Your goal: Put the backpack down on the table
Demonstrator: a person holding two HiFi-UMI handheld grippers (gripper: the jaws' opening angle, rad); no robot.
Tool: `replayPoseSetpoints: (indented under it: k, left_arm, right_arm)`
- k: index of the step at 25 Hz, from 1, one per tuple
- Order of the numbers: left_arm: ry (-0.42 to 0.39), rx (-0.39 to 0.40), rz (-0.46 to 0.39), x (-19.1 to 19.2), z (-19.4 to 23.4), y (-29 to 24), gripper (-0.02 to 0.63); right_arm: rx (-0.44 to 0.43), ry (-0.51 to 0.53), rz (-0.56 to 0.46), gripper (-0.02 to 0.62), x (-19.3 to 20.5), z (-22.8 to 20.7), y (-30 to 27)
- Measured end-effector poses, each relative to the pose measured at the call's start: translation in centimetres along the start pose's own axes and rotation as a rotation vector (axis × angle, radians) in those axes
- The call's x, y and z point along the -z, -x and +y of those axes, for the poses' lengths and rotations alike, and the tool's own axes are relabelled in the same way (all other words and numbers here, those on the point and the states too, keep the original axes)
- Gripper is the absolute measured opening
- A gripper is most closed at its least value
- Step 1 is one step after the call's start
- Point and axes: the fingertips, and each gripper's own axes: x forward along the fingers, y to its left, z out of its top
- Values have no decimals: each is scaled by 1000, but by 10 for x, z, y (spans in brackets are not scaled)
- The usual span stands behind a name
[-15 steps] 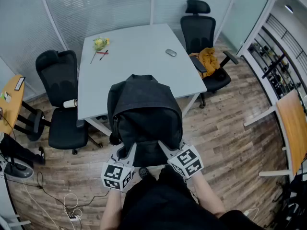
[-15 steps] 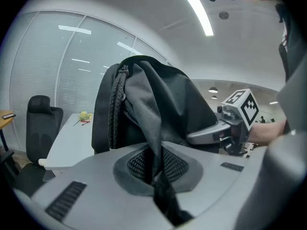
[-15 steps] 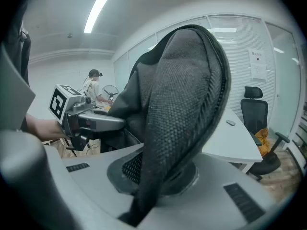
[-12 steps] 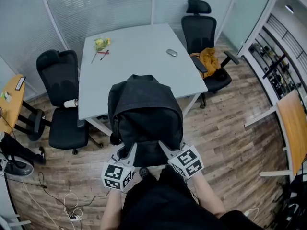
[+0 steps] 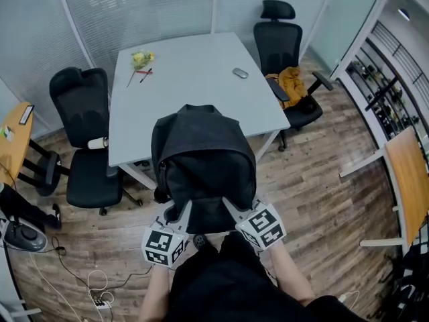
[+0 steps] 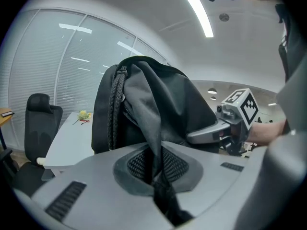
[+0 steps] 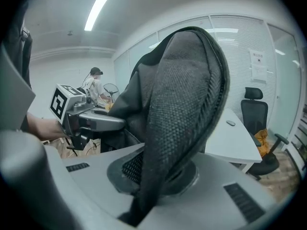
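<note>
The black backpack (image 5: 203, 159) hangs in the air before the near edge of the pale grey table (image 5: 194, 86), held up from below by both grippers. My left gripper (image 5: 175, 211) is shut on a thin dark strap (image 6: 154, 147) of the backpack (image 6: 163, 99). My right gripper (image 5: 234, 208) is shut on a wide mesh shoulder strap (image 7: 177, 104). In each gripper view the jaws pinch the strap at their middle. The right gripper's marker cube (image 6: 242, 107) shows in the left gripper view, and the left one's cube (image 7: 64, 102) shows in the right gripper view.
On the table lie a yellow flower (image 5: 141, 60), a red pen (image 5: 143, 74) and a mouse (image 5: 240, 73). Black office chairs (image 5: 84, 99) stand left, and another chair (image 5: 278, 42) at the back right has an orange jacket (image 5: 291, 82) beside it. Cables (image 5: 94, 287) lie on the wood floor.
</note>
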Motion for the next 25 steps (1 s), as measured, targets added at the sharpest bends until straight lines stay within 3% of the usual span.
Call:
replayPoseSetpoints:
  k: [16,25]
  left_arm:
    - [5,-6,20,12,9,14,18]
    - [31,-17,63,13,16,-16,18]
  right_arm:
    - [-30,-36,10,23,7,16,-11]
    - [-74,-21,48,22,9,-10,-23]
